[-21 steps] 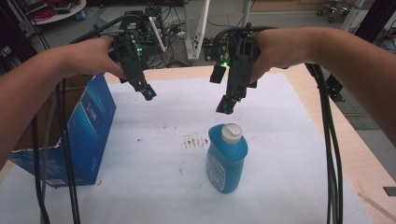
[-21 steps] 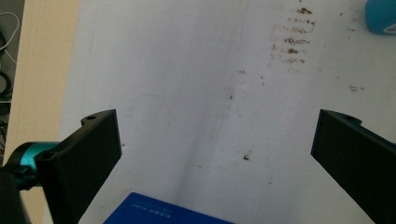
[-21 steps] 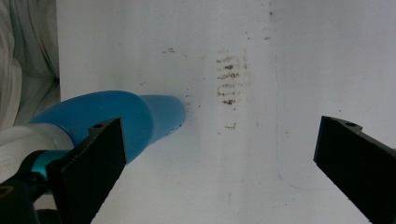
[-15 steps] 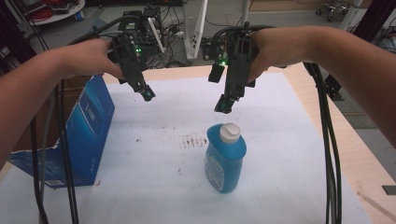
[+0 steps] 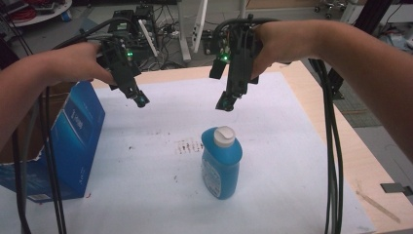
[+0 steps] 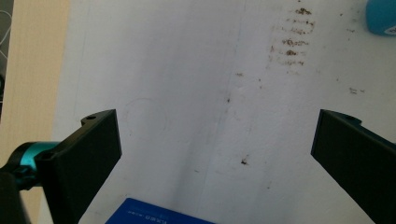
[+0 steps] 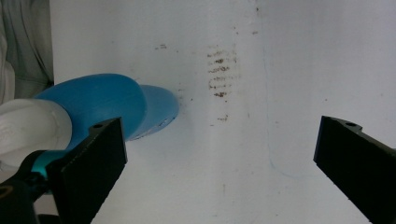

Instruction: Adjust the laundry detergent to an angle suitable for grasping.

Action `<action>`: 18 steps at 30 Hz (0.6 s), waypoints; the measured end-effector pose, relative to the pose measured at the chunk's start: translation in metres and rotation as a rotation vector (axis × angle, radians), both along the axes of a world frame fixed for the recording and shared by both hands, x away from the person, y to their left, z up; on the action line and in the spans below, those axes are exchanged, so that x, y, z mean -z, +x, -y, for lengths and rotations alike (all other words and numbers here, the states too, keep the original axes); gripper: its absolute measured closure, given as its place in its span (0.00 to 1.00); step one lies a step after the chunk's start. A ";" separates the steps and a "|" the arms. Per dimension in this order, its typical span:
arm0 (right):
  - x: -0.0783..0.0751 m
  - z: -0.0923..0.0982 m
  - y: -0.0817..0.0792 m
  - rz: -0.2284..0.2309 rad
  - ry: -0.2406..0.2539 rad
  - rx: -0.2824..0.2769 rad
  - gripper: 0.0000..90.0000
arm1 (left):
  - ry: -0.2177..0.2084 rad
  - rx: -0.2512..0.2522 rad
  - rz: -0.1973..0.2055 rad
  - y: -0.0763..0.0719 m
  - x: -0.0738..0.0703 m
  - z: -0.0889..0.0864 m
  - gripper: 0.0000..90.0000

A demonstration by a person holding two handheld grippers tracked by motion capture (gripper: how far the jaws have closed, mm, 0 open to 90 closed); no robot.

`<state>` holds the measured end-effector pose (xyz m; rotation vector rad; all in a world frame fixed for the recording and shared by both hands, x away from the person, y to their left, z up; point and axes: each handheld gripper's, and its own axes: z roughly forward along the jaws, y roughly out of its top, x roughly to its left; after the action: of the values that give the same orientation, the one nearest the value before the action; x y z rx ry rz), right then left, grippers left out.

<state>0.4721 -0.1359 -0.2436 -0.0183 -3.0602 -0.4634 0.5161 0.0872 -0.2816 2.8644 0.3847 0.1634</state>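
Bottle (image 5: 221, 163) of blue liquid is what I am lining up on; it is standing upright just below the middle of the high view, on the white sheet (image 5: 272, 146) covering the counter (image 5: 355, 161), with its white cap (image 5: 224, 136) on top. In the right claw view I am seeing its blue shoulder (image 7: 100, 100) and the cap at the left edge, just beyond the left jaw.

I am holding the right claw (image 5: 227, 103) above and slightly behind the bottle, near the top centre of the high view, jaws spread wide with nothing between them. The left claw (image 5: 141, 101) is hovering toward the upper left, likewise spread wide and empty, well apart from the bottle, and looking down on bare sheet and the top edge of the blue box (image 5: 73, 141) standing at the left side of the frame.

Judging by the colour reaching up to the shoulder, the bottle is looking nearly full, so I am expecting real weight and some sloshing. The plastic wall is probably smooth and a little springy, so a squeeze on the broad belly could slip or bow it inward. I am reckoning the narrow neck just below the cap, or the flat sides of the upper body, is the safer place to pinch. Tipping is the main risk if I am nudging the cap sideways.
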 end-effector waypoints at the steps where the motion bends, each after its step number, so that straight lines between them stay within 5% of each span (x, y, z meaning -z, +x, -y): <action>1: 0.000 0.001 0.000 0.003 0.001 0.005 0.02 | 0.004 -0.001 0.000 0.000 0.000 0.000 0.02; 18: 0.007 0.045 -0.005 0.014 -0.017 0.109 0.02 | -0.010 -0.014 0.008 -0.007 0.003 -0.006 0.02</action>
<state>0.4675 -0.1805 -0.2509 -0.1841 -3.0883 -0.4443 0.5093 0.0935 -0.2842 2.8508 0.4033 0.1753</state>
